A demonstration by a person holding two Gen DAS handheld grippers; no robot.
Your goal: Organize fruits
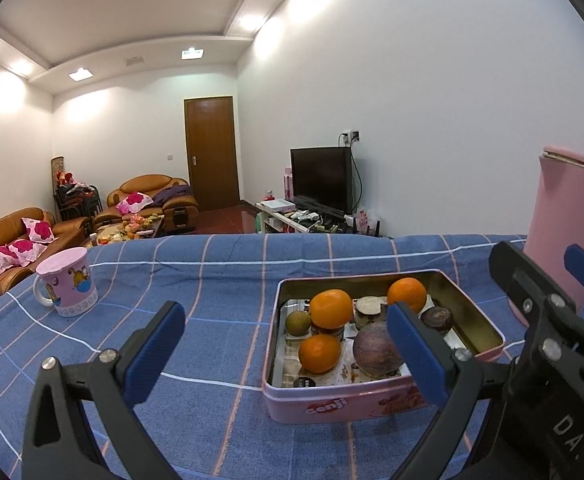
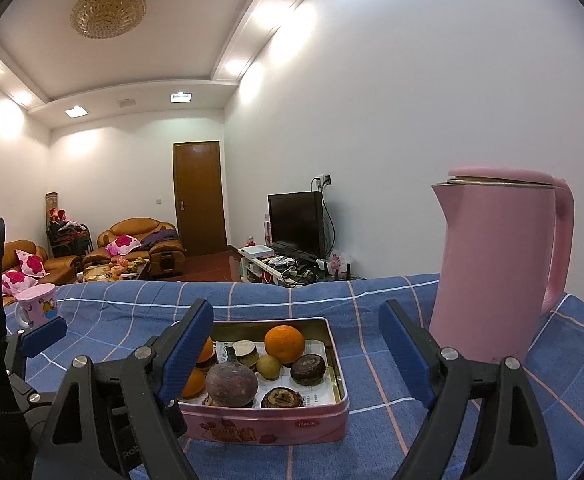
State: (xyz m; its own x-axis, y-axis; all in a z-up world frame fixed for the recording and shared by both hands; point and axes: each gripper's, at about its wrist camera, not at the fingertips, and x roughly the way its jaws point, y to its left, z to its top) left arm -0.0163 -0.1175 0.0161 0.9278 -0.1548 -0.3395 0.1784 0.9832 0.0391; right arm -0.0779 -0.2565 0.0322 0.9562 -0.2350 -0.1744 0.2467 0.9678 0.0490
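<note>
Two handheld grippers, left (image 1: 288,354) and right (image 2: 297,350), hover empty with fingers spread wide above a blue checked tablecloth (image 1: 196,280), where a pink tin (image 2: 272,420) holds oranges (image 1: 330,307) and dark fruits beside a pink kettle (image 2: 499,264).

A pink rectangular tin (image 1: 333,402), lid off, is sitting flat on the blue checked cloth. Three oranges (image 1: 330,307), a large dull-purple round fruit (image 1: 375,354), a small greenish one (image 1: 297,322) and several dark brown fruits (image 2: 307,369) are lying inside it.
</note>
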